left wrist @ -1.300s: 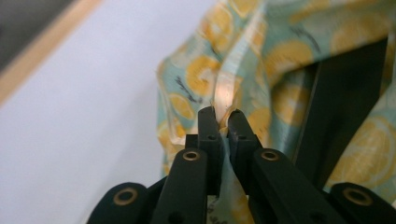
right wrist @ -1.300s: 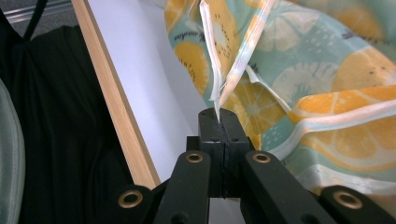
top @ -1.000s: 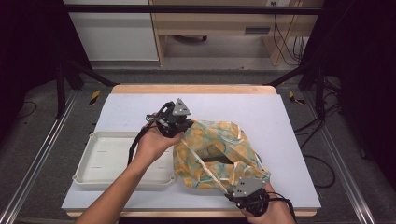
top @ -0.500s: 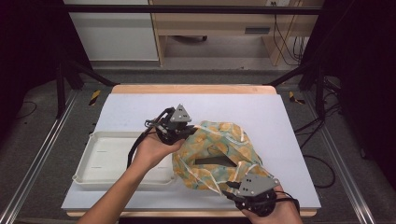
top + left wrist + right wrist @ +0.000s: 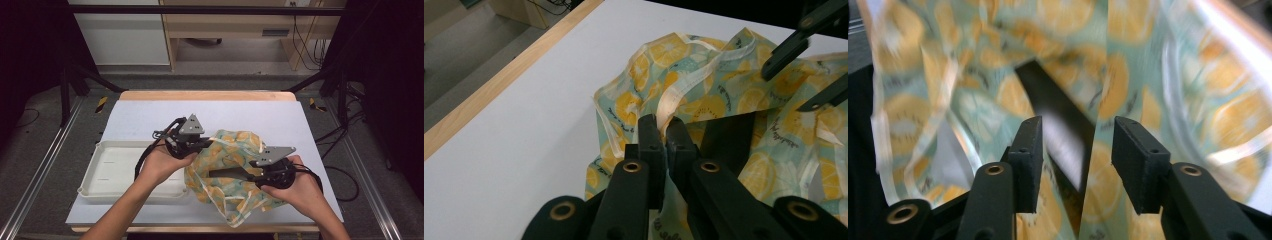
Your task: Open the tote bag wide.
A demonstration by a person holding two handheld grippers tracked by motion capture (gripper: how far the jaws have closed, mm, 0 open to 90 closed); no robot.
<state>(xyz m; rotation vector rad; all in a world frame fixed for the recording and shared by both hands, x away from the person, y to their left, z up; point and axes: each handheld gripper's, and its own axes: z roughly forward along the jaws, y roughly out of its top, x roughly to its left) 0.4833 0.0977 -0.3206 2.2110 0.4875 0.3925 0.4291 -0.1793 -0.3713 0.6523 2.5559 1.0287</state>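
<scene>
A cloth bag (image 5: 231, 150) printed with yellow lemons on pale green lies bunched on the white table top. My left gripper (image 5: 204, 144) is shut on a cream-trimmed edge of the bag (image 5: 704, 75); the left gripper view shows the pads (image 5: 650, 137) pinching that strip. My right gripper (image 5: 239, 174) is over the bag's near right side. Its jaws have just been opening, and they stand apart with a loose fold of the bag (image 5: 973, 75) hanging between them, untouched by the pads (image 5: 1133, 150). The right gripper (image 5: 786, 90) also shows over the far side of the bag.
A shallow white tray (image 5: 107, 170) lies to the left of the bag, under my left forearm. The white mat (image 5: 150, 115) stretches bare toward the wooden far edge (image 5: 200, 95). Dark frame rails and cables run beside the table.
My right gripper has risen from the table's front edge and moved to the right, and its jaws have parted. The bag has bunched up higher. My left gripper has shifted slightly with its grip unchanged.
</scene>
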